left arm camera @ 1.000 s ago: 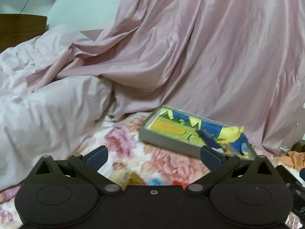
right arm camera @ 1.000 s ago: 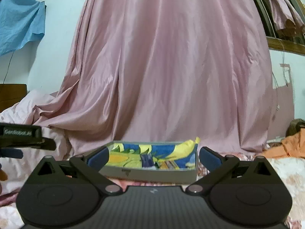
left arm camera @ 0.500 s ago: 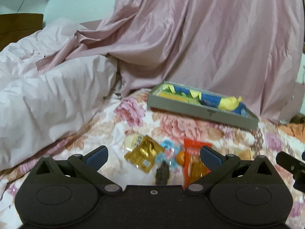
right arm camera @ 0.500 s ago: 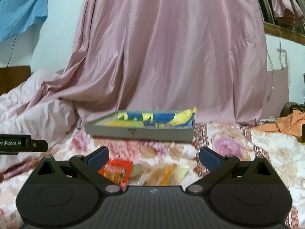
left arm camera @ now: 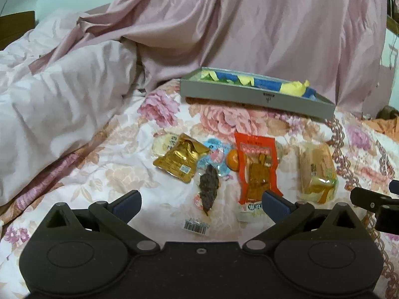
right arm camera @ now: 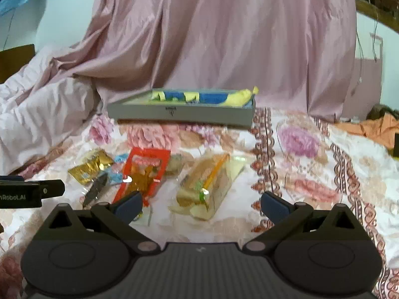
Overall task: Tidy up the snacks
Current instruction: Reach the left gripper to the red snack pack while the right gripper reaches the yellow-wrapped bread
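Several snacks lie on the floral bedspread: a gold foil packet [left arm camera: 180, 158], a dark wrapped snack [left arm camera: 209, 188], a small orange [left arm camera: 232, 159], a red packet [left arm camera: 258, 168] and a clear bread pack [left arm camera: 316, 172]. Behind them stands a grey tray [left arm camera: 256, 97] with yellow and blue lining. My left gripper [left arm camera: 201, 205] is open and empty, just in front of the dark snack. My right gripper [right arm camera: 201, 205] is open and empty, just in front of the bread pack [right arm camera: 207, 186]; the red packet [right arm camera: 143, 172] is at its left finger. The tray [right arm camera: 182, 112] lies beyond.
A pink quilt [left arm camera: 57, 104] is heaped on the left, and a pink curtain [left arm camera: 261, 25] hangs behind the tray. An orange cloth [right arm camera: 376, 129] lies at the far right. A small barcode label [left arm camera: 196, 226] lies on the bedspread near my left gripper.
Both grippers have tilted down toward the bed, bringing the snacks into view in front of the fingers. Both stay open and empty.
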The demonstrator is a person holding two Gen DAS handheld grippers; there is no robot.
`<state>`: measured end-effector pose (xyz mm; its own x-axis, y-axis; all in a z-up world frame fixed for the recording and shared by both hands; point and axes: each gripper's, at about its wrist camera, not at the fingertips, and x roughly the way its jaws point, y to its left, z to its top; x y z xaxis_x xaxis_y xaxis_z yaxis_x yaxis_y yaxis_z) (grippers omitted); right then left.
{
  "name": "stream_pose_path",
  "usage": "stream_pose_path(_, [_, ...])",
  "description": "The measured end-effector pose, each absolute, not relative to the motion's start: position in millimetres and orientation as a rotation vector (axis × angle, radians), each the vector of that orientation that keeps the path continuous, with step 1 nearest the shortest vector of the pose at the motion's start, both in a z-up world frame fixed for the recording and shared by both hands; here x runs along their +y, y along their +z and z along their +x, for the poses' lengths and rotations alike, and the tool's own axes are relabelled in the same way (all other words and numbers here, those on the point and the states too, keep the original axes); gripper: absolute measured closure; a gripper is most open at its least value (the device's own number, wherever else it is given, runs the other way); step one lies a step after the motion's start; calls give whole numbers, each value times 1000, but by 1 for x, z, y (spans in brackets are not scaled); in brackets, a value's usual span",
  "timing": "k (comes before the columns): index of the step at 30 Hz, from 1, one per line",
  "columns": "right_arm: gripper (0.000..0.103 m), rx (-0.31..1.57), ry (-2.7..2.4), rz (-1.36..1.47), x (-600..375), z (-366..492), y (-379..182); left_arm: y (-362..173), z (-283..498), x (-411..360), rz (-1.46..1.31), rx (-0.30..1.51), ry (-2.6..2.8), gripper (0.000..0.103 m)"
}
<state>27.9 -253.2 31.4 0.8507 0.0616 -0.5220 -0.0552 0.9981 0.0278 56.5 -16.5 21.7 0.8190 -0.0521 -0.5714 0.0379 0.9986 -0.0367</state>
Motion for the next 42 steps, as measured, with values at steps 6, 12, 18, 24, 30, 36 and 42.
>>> stream_pose_path(6, [0,629,94,14,-258,42,22,13,70,-23,30,654,-79,1])
stream_pose_path(12, [0,661,134,-32,-258,64,14,3,83,-30,86,678,-125,1])
stream_pose_path(18, [0,652,142,-32,-262,90,7,-5,98,-40,135,699,-191,1])
stream_pose_path(24, [0,656,162,52,-265,127,1,-9,113,-52,202,701,-263,1])
stream_pose_path(30, [0,712,162,64,-258,149,-13,-15,127,-66,227,716,-325,1])
stream_pose_path(36, [0,786,122,55,-259,162,-28,-22,133,-77,262,734,-362,1])
stream_pose_path(42, [21,799,152,56,-272,159,-19,-24,148,-86,255,763,-367,1])
